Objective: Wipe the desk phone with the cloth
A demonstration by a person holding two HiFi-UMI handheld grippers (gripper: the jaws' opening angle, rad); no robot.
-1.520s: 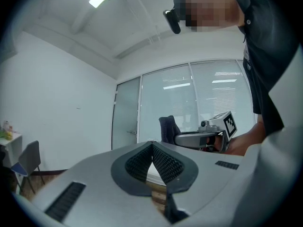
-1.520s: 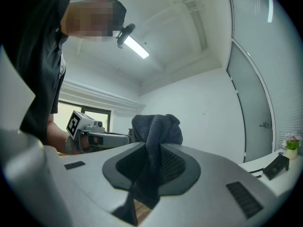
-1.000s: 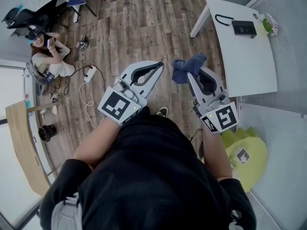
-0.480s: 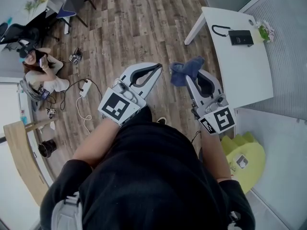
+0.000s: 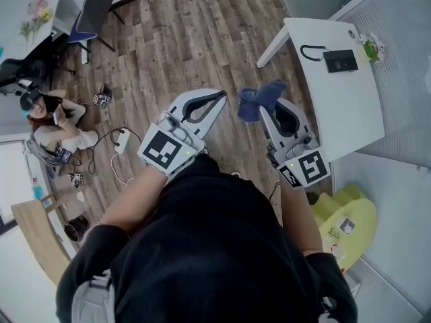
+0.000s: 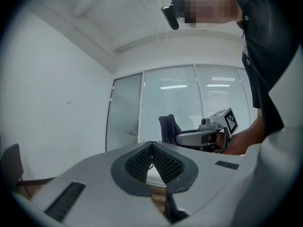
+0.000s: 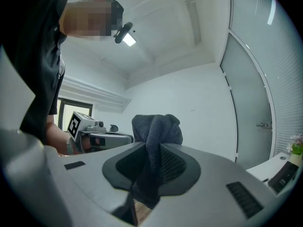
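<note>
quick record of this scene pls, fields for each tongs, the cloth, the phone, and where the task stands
left tongs: shut, nothing between the jaws
right tongs: shut on the cloth
cloth: dark blue, bunched, pinched in the right jaws, in the air over the wood floor
desk phone: black, on the white desk, ahead to the right, untouched
task stage: wiping not yet begun

Both forearms reach forward, with the grippers side by side. The left gripper (image 5: 221,96) has its jaws pressed together with nothing between them. The right gripper (image 5: 264,111) clamps the cloth (image 5: 261,94).
</note>
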